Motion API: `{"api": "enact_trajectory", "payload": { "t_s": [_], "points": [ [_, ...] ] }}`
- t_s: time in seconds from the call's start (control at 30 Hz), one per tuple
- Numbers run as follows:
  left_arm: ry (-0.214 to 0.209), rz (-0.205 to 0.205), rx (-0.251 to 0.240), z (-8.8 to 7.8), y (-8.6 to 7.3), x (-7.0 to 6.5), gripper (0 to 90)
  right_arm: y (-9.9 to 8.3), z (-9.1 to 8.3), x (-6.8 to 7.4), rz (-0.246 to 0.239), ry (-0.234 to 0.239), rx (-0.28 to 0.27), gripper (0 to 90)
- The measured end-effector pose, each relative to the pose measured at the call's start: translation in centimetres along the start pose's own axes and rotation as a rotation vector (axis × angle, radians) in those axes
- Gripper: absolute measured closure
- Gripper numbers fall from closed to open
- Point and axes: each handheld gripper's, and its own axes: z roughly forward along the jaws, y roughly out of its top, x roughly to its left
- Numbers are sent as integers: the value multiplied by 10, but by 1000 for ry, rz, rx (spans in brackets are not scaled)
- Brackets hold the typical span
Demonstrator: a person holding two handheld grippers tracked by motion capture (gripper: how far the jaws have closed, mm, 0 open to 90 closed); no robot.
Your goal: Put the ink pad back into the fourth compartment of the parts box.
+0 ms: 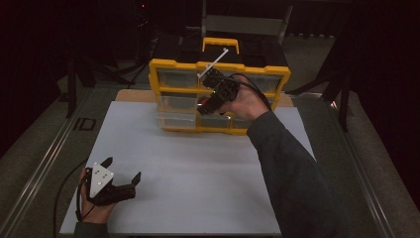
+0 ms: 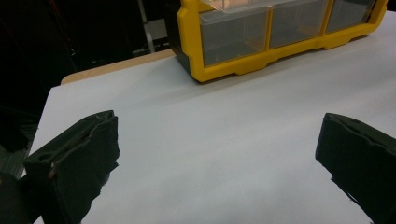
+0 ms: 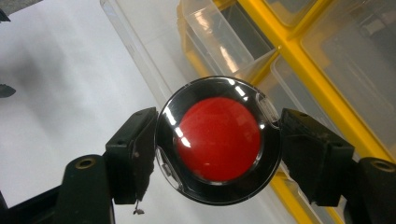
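A round black disc with a glossy red centre point(image 3: 218, 139) sits between the pads of my right gripper point(image 3: 217, 142), which is shut on its rim. In the high view that gripper point(image 1: 208, 101) is held up in front of the middle of a yellow drawer organizer point(image 1: 168, 64), and the disc shows as a red spot point(image 1: 203, 103). A clear drawer point(image 3: 224, 42) stands pulled out of the yellow frame point(image 3: 289, 50) just beyond the disc. My left gripper point(image 1: 123, 168) rests at the board's front left, its jaws wide open point(image 2: 219, 158) with nothing between them.
The organizer point(image 2: 191, 42) stands at the far edge of a white board point(image 1: 198, 168) and has clear drawers in rows. The person's right sleeve point(image 1: 292, 173) crosses the board's right half. Dark floor and stands surround the table.
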Motion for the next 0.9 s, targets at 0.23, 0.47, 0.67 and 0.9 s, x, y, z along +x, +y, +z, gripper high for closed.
{"api": "enact_trajectory", "payload": {
  "t_s": [0.23,0.47,0.67,0.9],
  "points": [
    [0,0,0,0,0,0,3,6,-1,1,7,-5,-8,299],
    [-1,0,-1,0,0,0,3,12,0,1,5,-5,-15,300],
    [-1,-1,-1,0,0,0,3,17,2,3,10,-4,-19,299],
    [-1,-2,-1,0,0,0,3,24,5,5,10,-5,-25,299]
  ]
}}
